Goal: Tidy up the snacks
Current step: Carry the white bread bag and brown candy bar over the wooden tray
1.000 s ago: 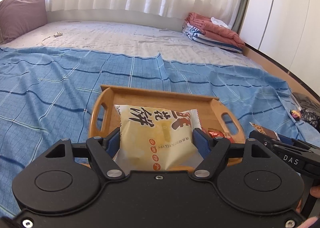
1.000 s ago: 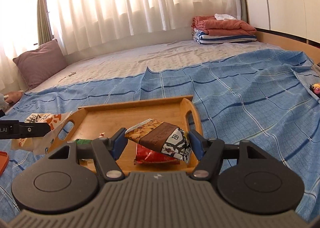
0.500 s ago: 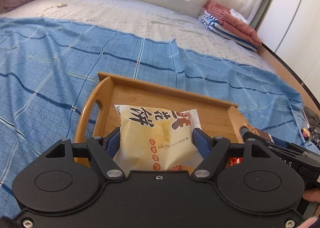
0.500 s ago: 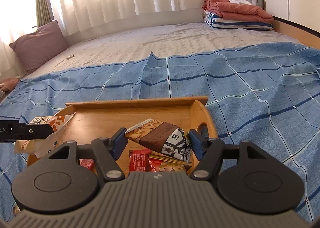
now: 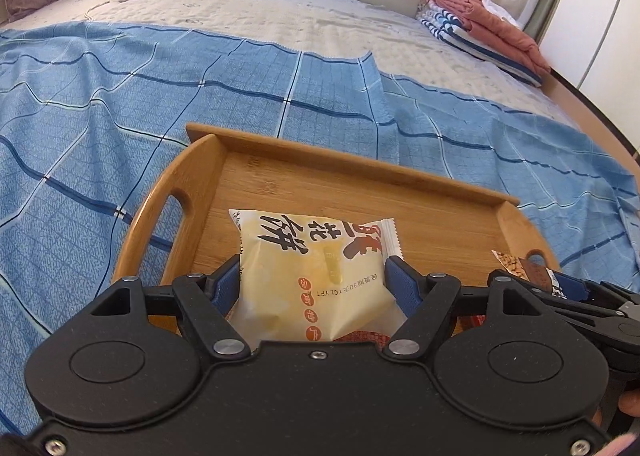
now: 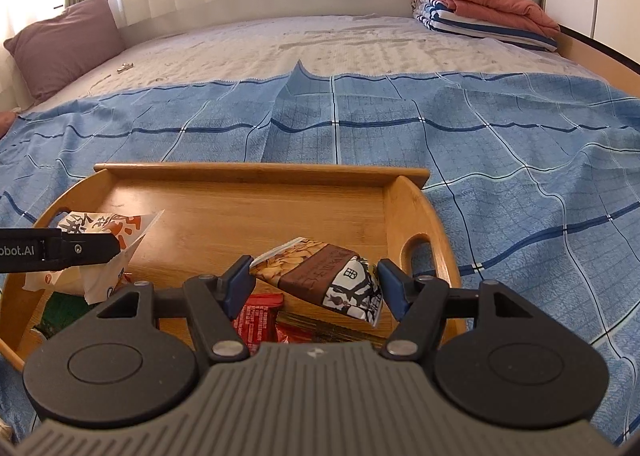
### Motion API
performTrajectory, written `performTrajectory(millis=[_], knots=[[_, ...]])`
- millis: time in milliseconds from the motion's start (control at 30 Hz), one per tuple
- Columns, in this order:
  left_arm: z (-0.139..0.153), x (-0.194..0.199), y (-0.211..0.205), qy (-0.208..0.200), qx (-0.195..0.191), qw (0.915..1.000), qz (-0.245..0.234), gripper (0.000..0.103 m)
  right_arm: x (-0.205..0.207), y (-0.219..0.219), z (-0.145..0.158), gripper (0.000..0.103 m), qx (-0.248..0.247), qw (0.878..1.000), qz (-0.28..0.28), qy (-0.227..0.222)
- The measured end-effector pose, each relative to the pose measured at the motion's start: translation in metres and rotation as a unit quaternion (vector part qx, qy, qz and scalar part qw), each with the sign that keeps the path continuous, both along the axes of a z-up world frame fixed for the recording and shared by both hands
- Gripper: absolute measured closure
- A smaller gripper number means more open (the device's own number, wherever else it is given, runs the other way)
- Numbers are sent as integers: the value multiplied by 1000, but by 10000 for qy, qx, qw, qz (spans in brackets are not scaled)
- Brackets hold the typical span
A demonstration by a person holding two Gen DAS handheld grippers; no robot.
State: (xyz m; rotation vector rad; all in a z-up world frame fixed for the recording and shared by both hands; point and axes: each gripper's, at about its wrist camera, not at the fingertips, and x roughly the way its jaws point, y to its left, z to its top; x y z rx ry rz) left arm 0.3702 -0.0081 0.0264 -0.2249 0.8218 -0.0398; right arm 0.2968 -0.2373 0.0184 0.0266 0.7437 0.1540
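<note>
Bamboo fills more of both views than it did a second ago: I have brought both hands forward and down over the wooden handled tray (image 6: 248,175) on the blue checked bedspread (image 6: 500,143), so the drop is near. My left gripper (image 5: 314,280) pinches the pale yellow pastry packet (image 5: 312,272) between its blue pads, above the tray's left half. My right gripper (image 6: 316,284) clamps the brown-and-white peanut snack packet (image 6: 324,280) over the right half. Both grips are unchanged. Red wrapped snacks (image 6: 256,316) and a green packet (image 6: 64,308) already lie on the tray floor beneath; its far half is bare wood.
</note>
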Motion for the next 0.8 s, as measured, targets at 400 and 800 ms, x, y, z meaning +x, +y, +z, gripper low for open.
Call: performTrajectory(millis=[400, 800], knots=[[-10, 7, -5, -38, 134, 9999, 56, 29, 5, -4, -10, 34, 76, 9999, -2, 118], [-14, 4, -9, -119, 216, 9997, 63, 29, 5, -7, -19, 34, 191, 9997, -62, 154]])
